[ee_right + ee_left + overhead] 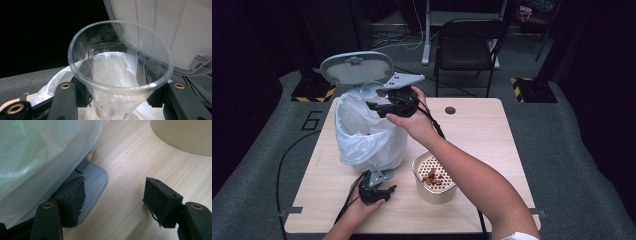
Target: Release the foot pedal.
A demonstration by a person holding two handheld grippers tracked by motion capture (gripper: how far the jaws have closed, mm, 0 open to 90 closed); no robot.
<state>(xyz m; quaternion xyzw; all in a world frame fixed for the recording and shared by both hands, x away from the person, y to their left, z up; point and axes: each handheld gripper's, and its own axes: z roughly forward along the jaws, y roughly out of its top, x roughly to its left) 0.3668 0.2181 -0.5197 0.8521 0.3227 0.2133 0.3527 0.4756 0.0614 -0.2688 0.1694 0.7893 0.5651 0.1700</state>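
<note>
Above the bin [367,135], at the rear left of the wooden surface [482,130], the right gripper [384,100] held a clear plastic cup [120,65]. Its jaws were closed against the lower walls of the cup, one on each side, and the cup mouth faced the right gripper view camera. The cup sat over the white liner bag [50,92] that lined the bin, just in front of the raised grey lid [357,67]. The cup was see-through; faint reddish marks showed near its base. The left gripper [379,192] rested low on the surface at the foot of the bin, with the hand behind it. Its jaws stood wide open and gripped nothing; one jaw lay over the ribbed grey pedal [93,178] at the base of the bin, the other over bare wood. A cream pot [434,180] with a perforated insert stood just right of the bin and near the left gripper, with reddish-brown pieces [432,177] lying on the insert.
</note>
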